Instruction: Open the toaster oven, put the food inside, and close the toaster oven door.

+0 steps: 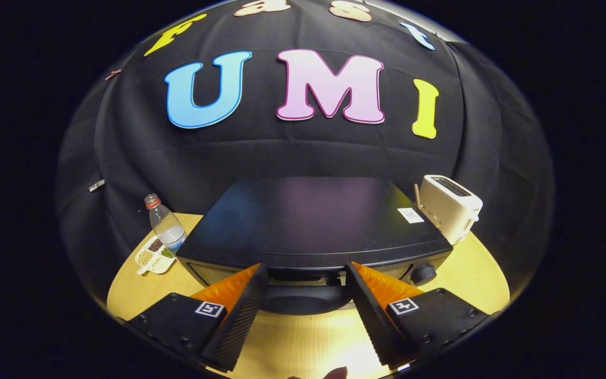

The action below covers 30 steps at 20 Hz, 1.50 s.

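While the gripper (305,284) hovers low over the bench (471,284), its two fingers stand well apart with nothing held between them. Their tips reach up to the front face of the toaster oven (308,221), one on either side of its centre.

Between the fingertips, and just ahead of them, lies the dark rounded handle (305,300) of the oven door. Its long axis runs crosswise, from one finger towards the other, parallel to the oven's front edge. I judge that this is the relation the coming move depends on: the handle lies straight ahead and slightly below the fingertips, and the open fingers straddle its ends rather than its thickness. The door appears closed, so the opening step is judged not yet done.

To the right of the handle, on the oven front, sits a round control knob (423,273), just beyond the right finger. It is near enough to be struck if the approach drifts that way.

No food for loading can be identified with certainty. Left of the oven, a small divided tray (154,256) holds what look like grains or beans, too small to confirm. A clear bottle (166,223) stands upright just behind it.

Beyond the oven's right rear corner, a white slot toaster (450,208) rests on the bench, well apart from the gripper.
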{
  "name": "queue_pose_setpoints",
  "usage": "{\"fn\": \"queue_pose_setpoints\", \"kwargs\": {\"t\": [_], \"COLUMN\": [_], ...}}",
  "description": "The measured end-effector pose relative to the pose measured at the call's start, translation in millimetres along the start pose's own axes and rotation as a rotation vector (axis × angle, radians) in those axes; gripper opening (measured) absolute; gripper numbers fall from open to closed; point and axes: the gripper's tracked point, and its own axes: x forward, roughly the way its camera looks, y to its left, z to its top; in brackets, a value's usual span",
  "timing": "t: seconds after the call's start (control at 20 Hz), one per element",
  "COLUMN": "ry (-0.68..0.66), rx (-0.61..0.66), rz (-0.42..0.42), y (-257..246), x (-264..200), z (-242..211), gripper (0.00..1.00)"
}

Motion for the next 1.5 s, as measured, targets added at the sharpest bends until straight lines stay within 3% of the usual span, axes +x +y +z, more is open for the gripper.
{"fn": "queue_pose_setpoints", "kwargs": {"t": [0.6, 1.2, 1.5], "ry": [0.017, 0.272, 0.294], "rx": [0.017, 0.008, 0.064], "rz": [-0.013, 0.035, 0.071], "y": [-5.7, 10.1, -4.8], "x": [-56.0, -97.3, -135.8], "z": [-61.6, -193.6, -190.7], "gripper": [0.97, 0.99, 0.99]}}
